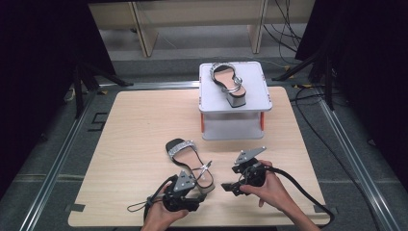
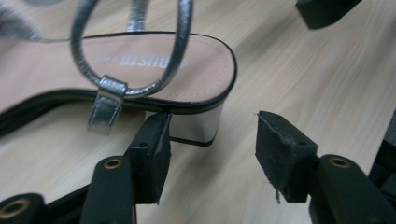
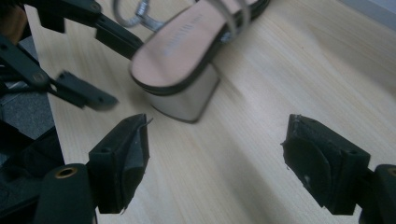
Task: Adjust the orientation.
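The left tool is reaching for the block heel of the near sandal, lying on the bench — its jaws are standing apart, one pad just at the heel, nothing gripped. The right tool is waiting beside it, jaws open and empty. Judging from this, the left should be centring the heel between both pads before squeezing — clear of the loose strap. Two sandals: the second sandal is sitting on the white stand.

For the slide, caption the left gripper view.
Open left gripper at the block heel of a silver-strapped sandal on the light wooden table.
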Action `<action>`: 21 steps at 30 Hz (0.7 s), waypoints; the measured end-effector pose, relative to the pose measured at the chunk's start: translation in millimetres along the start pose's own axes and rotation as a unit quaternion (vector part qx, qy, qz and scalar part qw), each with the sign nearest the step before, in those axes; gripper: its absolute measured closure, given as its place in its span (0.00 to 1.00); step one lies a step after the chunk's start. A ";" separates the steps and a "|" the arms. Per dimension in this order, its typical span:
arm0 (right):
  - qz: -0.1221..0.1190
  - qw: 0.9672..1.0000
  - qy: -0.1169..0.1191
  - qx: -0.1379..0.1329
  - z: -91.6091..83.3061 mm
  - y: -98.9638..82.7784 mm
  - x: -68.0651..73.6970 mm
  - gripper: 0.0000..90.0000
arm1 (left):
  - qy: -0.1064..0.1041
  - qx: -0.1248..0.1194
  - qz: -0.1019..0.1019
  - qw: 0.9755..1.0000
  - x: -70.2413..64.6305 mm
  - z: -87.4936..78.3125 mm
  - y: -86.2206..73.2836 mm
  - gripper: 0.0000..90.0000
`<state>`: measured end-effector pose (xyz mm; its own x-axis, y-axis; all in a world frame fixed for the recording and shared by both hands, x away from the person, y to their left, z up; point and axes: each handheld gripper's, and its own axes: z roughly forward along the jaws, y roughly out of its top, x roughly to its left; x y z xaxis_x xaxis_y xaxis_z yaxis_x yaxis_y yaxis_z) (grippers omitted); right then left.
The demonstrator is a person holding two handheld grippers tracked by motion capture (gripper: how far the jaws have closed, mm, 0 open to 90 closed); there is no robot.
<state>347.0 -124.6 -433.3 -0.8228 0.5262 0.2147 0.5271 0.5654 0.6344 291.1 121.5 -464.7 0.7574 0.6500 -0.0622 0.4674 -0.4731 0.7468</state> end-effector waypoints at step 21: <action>-0.034 0.999 -0.030 0.008 48.9 21.5 20.3 0.25 | 0.053 0.001 -0.082 0.995 15.1 -66.8 -60.7 0.31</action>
<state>352.1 -70.7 -451.7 -0.8427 0.5232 0.1268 0.4746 0.6108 0.6338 243.7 199.8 -466.7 0.6183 0.7777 -0.1140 0.5821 -0.3556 0.7312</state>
